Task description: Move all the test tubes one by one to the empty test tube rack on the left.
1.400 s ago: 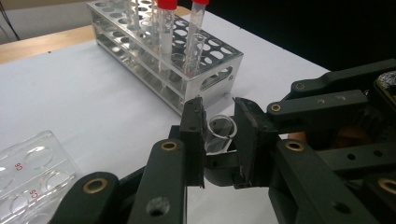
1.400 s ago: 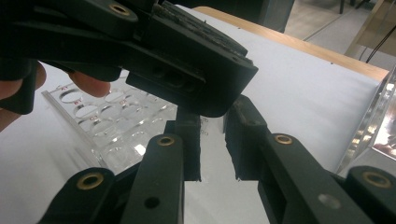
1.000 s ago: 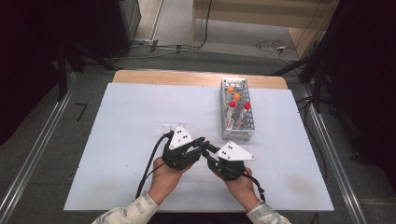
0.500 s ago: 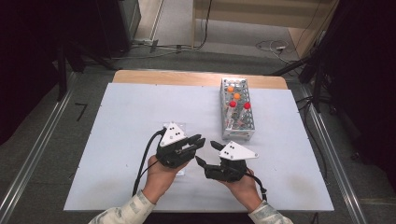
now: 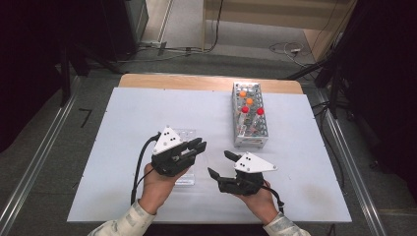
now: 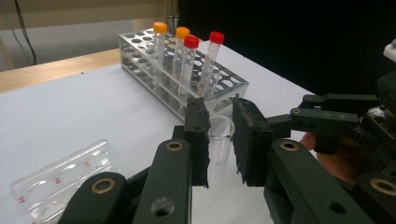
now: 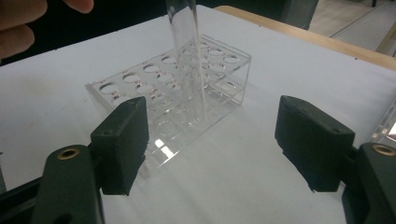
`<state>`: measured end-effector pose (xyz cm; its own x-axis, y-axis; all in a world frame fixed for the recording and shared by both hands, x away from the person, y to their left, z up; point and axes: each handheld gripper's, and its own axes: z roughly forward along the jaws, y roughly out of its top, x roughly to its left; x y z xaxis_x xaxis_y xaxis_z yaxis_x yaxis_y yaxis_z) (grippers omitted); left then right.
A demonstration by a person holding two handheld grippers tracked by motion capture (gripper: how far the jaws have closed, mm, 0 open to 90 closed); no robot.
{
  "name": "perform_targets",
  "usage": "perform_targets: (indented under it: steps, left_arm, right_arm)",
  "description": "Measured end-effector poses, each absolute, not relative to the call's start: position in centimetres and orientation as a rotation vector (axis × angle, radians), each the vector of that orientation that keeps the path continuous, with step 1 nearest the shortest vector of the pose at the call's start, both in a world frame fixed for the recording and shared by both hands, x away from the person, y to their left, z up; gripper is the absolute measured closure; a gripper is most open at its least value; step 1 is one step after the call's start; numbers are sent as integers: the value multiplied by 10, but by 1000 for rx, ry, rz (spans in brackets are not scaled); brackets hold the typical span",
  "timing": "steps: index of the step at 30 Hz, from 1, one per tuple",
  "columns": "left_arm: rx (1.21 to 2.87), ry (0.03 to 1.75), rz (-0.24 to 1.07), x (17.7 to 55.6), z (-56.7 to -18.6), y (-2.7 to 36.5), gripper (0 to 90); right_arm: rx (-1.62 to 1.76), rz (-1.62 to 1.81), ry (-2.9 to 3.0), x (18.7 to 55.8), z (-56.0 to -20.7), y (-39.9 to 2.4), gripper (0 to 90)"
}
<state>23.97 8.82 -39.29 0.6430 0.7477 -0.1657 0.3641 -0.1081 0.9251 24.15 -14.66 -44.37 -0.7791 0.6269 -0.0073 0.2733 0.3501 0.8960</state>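
- The left hand-held gripper (image 5: 195, 146) sat in the left hand (image 5: 156, 183) over the worktop (image 5: 123, 118), its jaws pointing right and closed on a clear tube (image 6: 218, 149).
- The right hand-held gripper (image 5: 220, 163) sat just beside it in the right hand (image 5: 259, 202), jaws spread wide, pointing left.

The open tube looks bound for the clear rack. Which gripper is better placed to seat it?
Probably left. The left gripper already clamps the clear tube, which hangs above the clear rack. The right gripper is open and empty, beside that rack.
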Motion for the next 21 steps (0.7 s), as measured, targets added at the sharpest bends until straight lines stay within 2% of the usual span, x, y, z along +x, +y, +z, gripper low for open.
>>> perform_targets:
  steps: [21]
  left_arm:
    - [1768, 914, 523, 224, -386, 109, 771]
  right_arm:
    - [829, 1383, 2236, 246, -444, -159, 255]
